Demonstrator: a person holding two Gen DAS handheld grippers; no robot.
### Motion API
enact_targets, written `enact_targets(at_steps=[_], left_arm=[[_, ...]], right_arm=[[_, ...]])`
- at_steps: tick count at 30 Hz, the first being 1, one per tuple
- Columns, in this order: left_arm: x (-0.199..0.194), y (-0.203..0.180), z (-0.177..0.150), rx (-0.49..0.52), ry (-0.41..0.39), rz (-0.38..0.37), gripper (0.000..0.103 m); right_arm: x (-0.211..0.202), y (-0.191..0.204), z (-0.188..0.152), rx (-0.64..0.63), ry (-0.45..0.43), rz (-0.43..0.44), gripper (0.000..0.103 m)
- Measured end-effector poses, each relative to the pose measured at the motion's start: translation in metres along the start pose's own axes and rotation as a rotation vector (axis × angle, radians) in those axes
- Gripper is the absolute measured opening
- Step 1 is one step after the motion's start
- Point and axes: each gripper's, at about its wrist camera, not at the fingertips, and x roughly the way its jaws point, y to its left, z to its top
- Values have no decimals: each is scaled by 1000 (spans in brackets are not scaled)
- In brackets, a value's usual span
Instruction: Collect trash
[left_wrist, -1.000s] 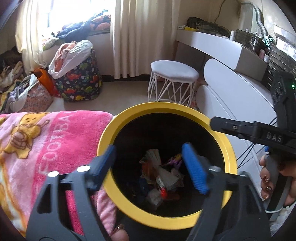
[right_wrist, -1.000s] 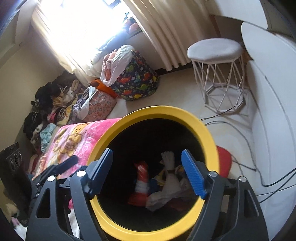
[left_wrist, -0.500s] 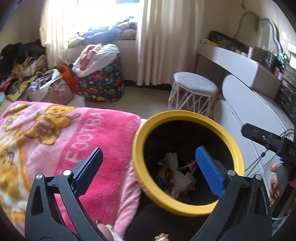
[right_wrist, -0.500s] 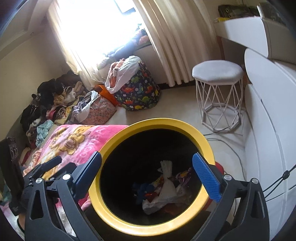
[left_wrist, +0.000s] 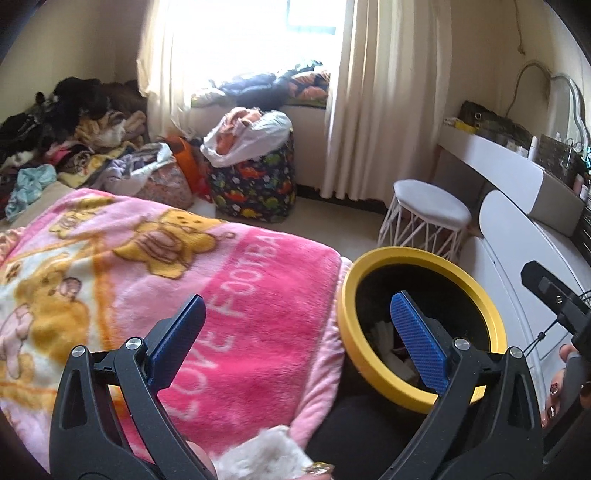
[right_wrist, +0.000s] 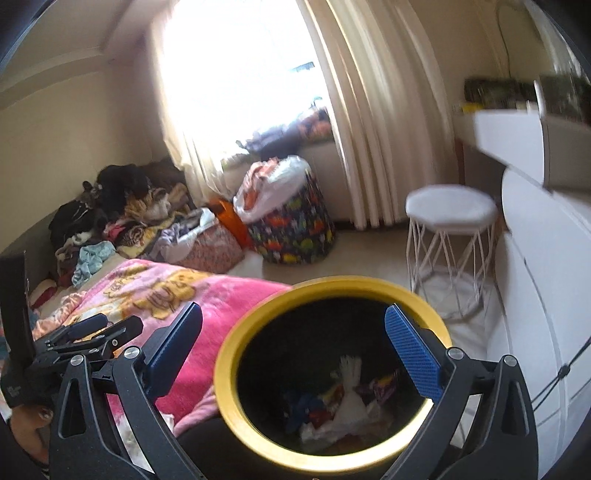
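Bright daylight pours through a curtained window at the back of a cluttered bedroom, seen first from the left wrist. A pink blanket (left_wrist: 229, 280) with cartoon bears covers the bed in the foreground. Just beside its right edge stands a black bin (left_wrist: 419, 321) with a yellow rim, some trash (left_wrist: 384, 332) showing inside it. The left tool (left_wrist: 295, 332) hangs released, its blue pads spread wide with nothing between them; one pad sits over the blanket, the other over the bin's mouth. At the far right edge, a hand (left_wrist: 565, 384) holds the handle of the other tool. Behind the bin are a white wire-legged stool (left_wrist: 430, 206) and a white table (left_wrist: 506, 173). A dinosaur-print bag (left_wrist: 255, 184) stuffed with clothes sits under the window.

From the right wrist, the bin (right_wrist: 332, 369) fills the lower middle, and the trash (right_wrist: 347, 402), white paper and coloured wrappers, lies at its bottom. The right tool (right_wrist: 293, 350) is also released and empty, its pads spread either side of the bin's mouth, above it. The left tool (right_wrist: 96, 328) shows at the lower left over the blanket (right_wrist: 192, 295). The stool (right_wrist: 450, 214) stands to the right, somewhat blurred.
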Motion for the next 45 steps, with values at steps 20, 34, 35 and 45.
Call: enact_targets(at_steps=[20, 34, 35, 45], left_arm=[[-59, 31, -18, 7, -186, 87, 92], [-64, 43, -30, -21, -198, 100, 92], [-64, 43, -30, -24, -197, 98, 92], [-64, 42, -32, -29, -198, 93, 92]], right_arm=[[-41, 52, -14, -137, -279, -4, 97], [-29, 57, -33, -200, -268, -33, 97], [-28, 58, -33, -199, -266, -32, 97], [-26, 56, -33, -193, -258, -34, 97]])
